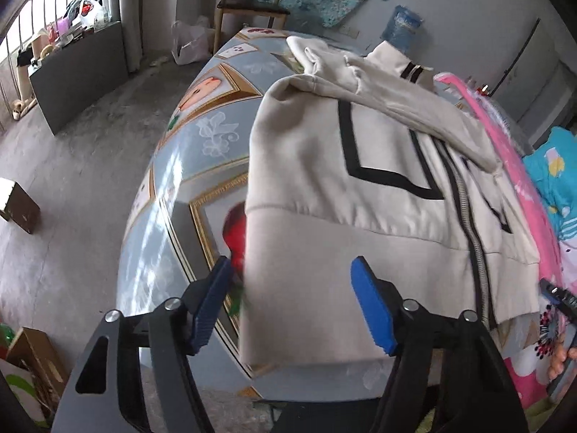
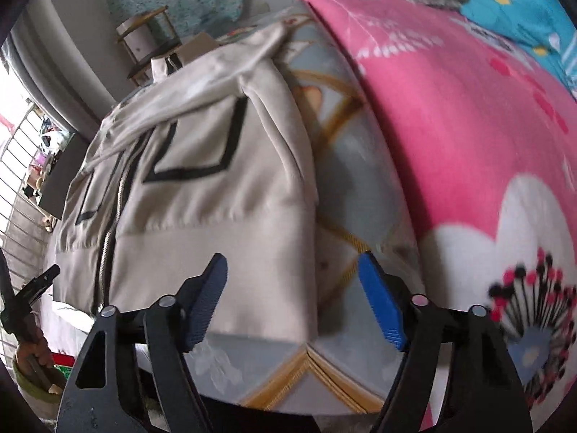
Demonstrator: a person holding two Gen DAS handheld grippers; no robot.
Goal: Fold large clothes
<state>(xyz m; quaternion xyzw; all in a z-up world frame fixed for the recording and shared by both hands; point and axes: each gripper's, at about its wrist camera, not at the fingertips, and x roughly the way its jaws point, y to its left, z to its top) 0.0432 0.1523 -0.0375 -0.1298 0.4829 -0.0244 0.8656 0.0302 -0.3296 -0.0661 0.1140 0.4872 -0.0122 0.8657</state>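
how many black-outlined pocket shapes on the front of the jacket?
2, one on each side of the zipper on the beige jacket: a fully visible one, and one partly covered by the folded-over sleeve. Any others would be hidden.

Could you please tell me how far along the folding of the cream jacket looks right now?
Done: one sleeve lies across the zipped jacket. In hand: nothing; the left claw and right claw hover open above its hem. Left: folding the body.

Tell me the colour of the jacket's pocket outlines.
Black, on the cream jacket; clearest in the left wrist view.
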